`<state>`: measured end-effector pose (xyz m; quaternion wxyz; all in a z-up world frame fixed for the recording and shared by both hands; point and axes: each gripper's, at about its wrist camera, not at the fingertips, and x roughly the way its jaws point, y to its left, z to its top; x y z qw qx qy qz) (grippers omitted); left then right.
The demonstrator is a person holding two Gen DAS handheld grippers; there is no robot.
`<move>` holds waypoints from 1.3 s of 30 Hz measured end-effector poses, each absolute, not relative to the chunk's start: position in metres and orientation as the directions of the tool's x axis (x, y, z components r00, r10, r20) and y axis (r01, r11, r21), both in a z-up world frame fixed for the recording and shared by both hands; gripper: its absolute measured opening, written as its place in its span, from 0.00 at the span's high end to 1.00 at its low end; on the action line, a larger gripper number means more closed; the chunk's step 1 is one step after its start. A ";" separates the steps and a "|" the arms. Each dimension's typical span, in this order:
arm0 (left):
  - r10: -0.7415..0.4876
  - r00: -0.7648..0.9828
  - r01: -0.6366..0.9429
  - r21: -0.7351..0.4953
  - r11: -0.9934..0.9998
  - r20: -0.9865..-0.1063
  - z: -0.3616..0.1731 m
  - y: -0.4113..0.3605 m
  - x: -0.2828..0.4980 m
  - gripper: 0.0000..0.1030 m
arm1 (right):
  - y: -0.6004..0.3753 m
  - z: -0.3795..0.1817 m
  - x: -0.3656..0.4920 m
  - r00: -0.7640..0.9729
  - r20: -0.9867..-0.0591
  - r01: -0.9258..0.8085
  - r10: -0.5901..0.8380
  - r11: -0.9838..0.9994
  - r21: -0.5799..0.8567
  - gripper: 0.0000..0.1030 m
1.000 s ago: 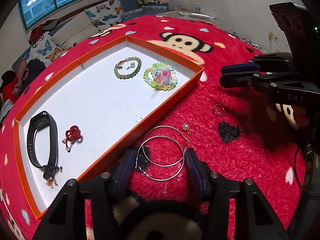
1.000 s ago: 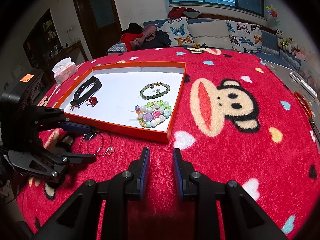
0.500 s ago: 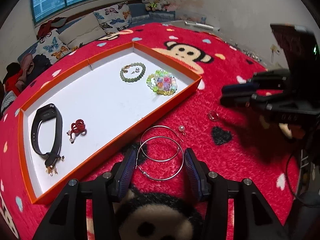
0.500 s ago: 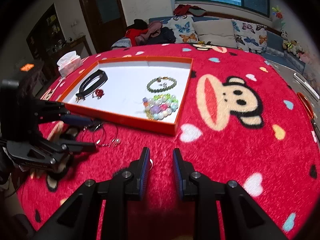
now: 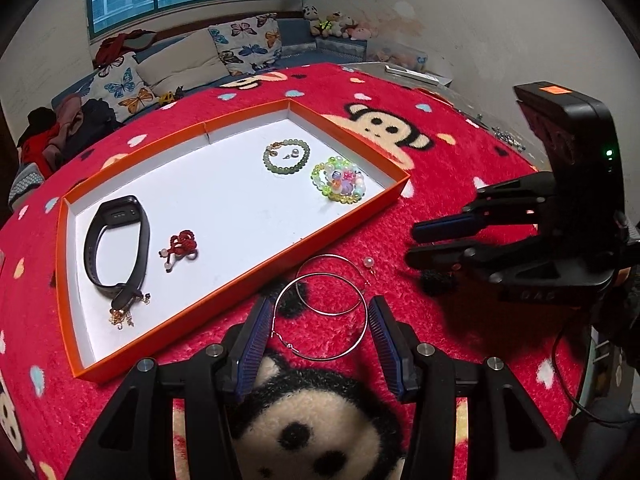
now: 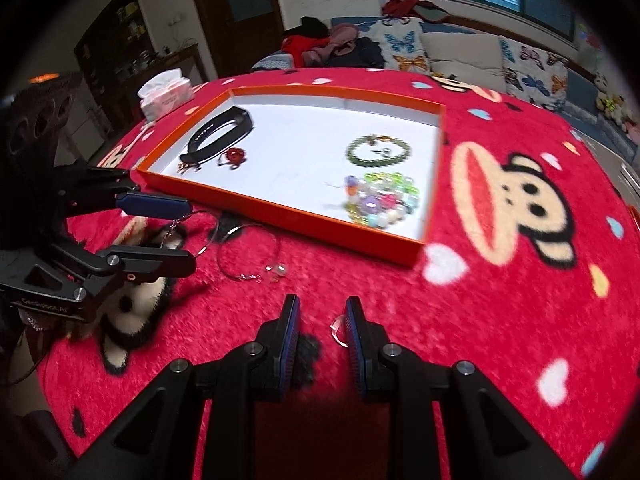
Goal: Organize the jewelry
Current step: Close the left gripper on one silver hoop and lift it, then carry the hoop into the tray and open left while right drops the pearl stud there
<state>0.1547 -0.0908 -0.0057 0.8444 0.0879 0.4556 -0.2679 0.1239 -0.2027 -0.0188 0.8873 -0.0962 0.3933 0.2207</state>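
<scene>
Red plush monkey-print blanket covers the surface, and on it we see a shallow orange-rimmed tray with a white floor.

Inside the tray: a black rubber fitness band and a small red knotted cord charm near the left end, a green bead bracelet and a pile of pastel multicolour bead bracelets toward the right end.

Outside the tray, just beside its near long edge, two large thin silver hoop earrings lie overlapping on the blanket, with a small pearl stud close by.

Our left gripper has its jaws wide apart, one blue pad on each side of the nearer hoop, holding nothing (whether the pads touch the wire, we cannot tell).

Our right gripper sits low over the blanket, jaws partly open, not closed on anything; a small clear ring lies just inside its right finger (blurry, contact unclear).

At the far left edge of the blanket we see a pink tissue pack.
</scene>
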 end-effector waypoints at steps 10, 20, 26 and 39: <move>-0.373 0.453 0.515 -0.103 0.851 -0.810 -0.005 -0.082 0.155 0.49 | -0.184 -0.021 0.136 0.574 -0.742 -0.495 0.345 0.869 0.021 0.75; -0.372 0.461 0.510 -0.102 0.854 -0.806 -0.004 -0.079 0.156 0.49 | -0.176 -0.024 0.137 0.584 -0.741 -0.501 0.332 0.866 -0.007 0.86; -0.361 0.472 0.490 -0.101 0.866 -0.804 -0.001 -0.073 0.158 0.49 | -0.175 -0.022 0.133 0.593 -0.730 -0.505 0.338 0.863 -0.010 0.91; -0.328 0.542 0.421 -0.088 0.903 -0.774 0.027 -0.060 0.206 0.49 | -0.190 0.021 0.146 0.660 -0.650 -0.465 0.377 0.884 0.040 0.91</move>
